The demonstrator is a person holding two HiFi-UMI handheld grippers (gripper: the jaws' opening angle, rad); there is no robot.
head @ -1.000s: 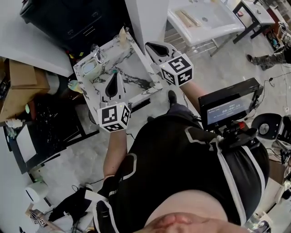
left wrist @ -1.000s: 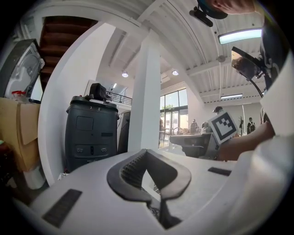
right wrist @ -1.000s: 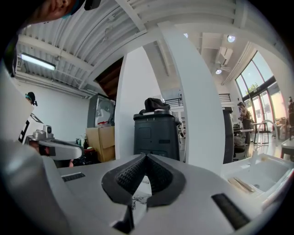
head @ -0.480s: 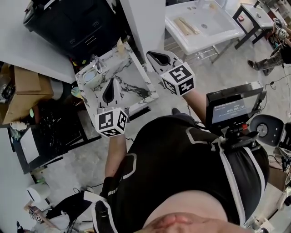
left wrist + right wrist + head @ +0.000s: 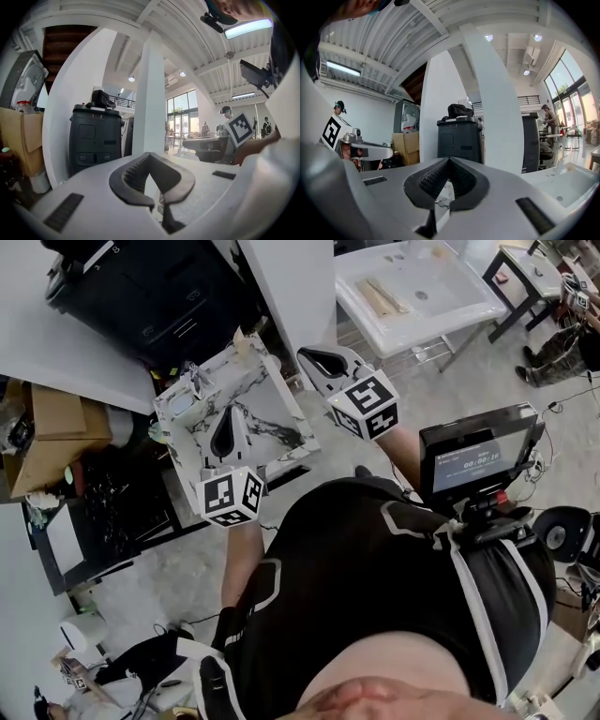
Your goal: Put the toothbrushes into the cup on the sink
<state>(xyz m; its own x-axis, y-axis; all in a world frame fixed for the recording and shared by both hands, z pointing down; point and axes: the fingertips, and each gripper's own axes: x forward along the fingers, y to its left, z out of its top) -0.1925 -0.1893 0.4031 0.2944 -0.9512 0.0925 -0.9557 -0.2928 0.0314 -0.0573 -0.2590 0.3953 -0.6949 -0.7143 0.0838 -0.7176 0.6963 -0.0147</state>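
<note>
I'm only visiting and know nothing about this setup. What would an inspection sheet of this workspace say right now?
Surface: marbled sink in front of the person.
Job's things: what looks like a clear cup at the sink's far left corner; toothbrushes cannot be made out.
Clutter: cardboard boxes left of the sink.
Grippers: left tongs shut and empty, over the sink; right tongs shut and empty, by its right edge.
Cables: thin wires beside the small screen.
Surroundings: black cabinet, white pillar, second white sink farther off.
</note>
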